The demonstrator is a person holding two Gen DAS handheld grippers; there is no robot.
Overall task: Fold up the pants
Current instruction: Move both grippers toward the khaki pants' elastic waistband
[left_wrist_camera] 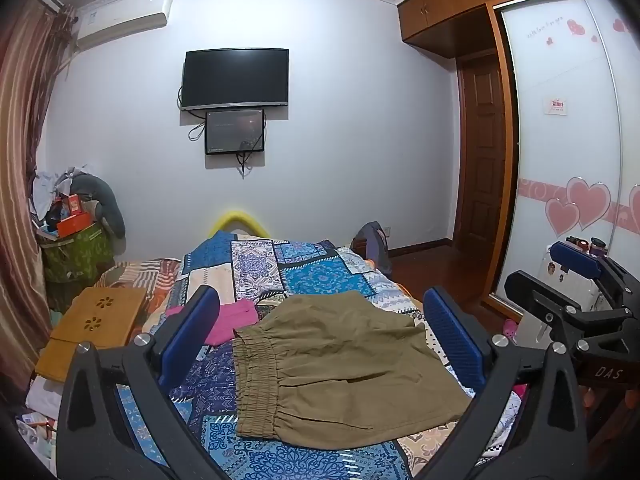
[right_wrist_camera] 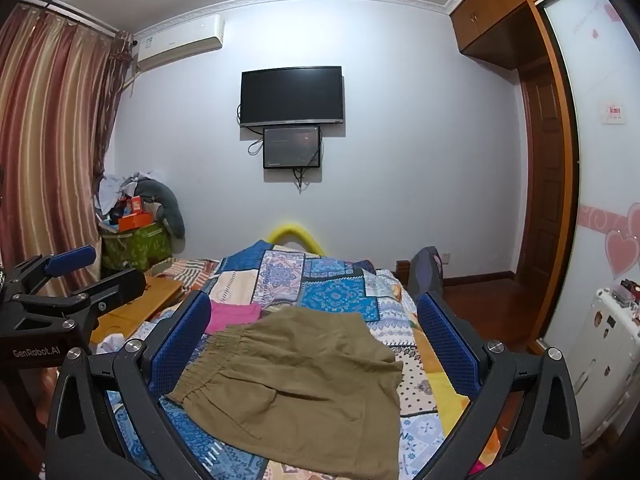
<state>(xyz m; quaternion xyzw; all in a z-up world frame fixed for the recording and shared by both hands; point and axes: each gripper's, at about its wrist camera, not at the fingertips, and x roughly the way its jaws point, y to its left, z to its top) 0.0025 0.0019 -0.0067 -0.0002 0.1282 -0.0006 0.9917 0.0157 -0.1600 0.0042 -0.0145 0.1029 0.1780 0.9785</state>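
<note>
1. Left gripper (left_wrist_camera: 320, 332): jaws spread as wide as they go, nothing pinched between the blue pads (left_wrist_camera: 454, 332). It's angled a bit downward, hovering and not touching anything.
2. Right gripper (right_wrist_camera: 314, 336): same deal, jaws fully apart, blue pads (right_wrist_camera: 448, 340) empty, tipped slightly down.
3. The two sit side by side at roughly the same height, each one poking into the edge of the other's wrist view, both pointing the same way.
</note>
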